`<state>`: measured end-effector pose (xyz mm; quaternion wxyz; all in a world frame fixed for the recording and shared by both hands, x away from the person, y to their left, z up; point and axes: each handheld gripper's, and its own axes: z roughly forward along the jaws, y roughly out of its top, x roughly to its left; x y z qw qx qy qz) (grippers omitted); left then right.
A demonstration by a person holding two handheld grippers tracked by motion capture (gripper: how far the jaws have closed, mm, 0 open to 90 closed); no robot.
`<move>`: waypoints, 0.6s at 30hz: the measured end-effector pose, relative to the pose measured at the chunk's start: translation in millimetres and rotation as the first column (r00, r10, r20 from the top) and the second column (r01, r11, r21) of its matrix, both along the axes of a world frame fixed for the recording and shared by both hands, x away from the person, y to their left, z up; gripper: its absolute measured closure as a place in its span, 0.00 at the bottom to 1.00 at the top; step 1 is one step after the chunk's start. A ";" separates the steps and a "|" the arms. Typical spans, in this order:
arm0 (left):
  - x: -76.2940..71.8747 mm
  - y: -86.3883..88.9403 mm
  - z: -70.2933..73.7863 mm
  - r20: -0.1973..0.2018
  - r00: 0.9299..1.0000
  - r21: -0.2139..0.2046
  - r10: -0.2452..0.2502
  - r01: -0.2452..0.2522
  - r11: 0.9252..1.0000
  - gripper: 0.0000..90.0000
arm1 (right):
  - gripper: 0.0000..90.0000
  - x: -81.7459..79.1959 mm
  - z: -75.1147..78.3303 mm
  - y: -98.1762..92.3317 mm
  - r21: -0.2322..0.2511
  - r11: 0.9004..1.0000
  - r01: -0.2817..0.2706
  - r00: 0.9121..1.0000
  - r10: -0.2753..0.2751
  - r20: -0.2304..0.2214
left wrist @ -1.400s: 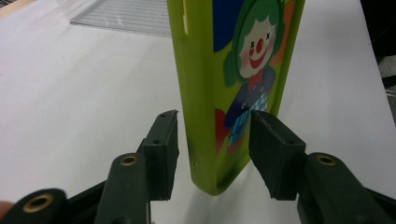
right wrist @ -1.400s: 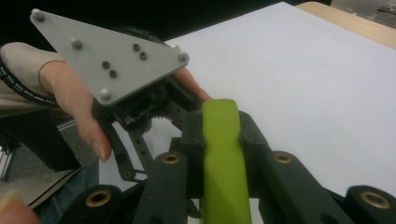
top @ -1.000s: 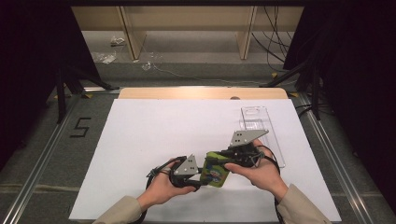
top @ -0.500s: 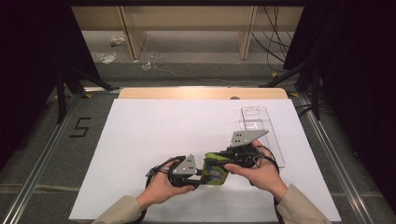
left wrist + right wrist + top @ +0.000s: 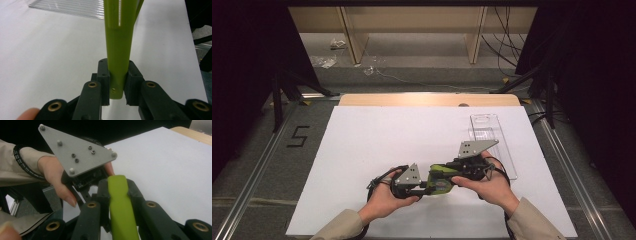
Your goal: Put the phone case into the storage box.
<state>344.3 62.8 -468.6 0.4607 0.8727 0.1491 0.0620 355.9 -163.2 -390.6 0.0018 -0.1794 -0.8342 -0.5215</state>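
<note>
Presently listed: one green flat-handled item (image 5: 440, 180), make not legible, held just above the near middle of the white table sheet (image 5: 362, 150), gripped at both ends. The left gripper (image 5: 117, 87), whose jaws have just been closing, pinches one narrow end of it, and the right gripper (image 5: 119, 195) is clamped along the other end; a clear ribbed plastic tray (image 5: 489, 140) lies near, beyond the right hand (image 5: 492, 187). Step judged: a two-gripper hold or handover; the next move probably calls for one grip to loosen while the other carries the item, likely toward the tray.
</note>
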 end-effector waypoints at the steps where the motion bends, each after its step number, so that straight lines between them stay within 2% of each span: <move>1: 0.0 0.1 0.2 0.002 1.000 0.002 0.003 -0.003 1.000 0.86 | 0.86 0.0 0.0 -0.1 0.000 1.000 -0.001 1.000 0.001 0.000; 18: -0.2 1.1 2.1 -0.036 0.999 0.006 0.022 -0.022 1.000 0.86 | 0.83 1.0 -0.6 -0.9 -0.003 1.000 -0.005 1.000 0.005 0.015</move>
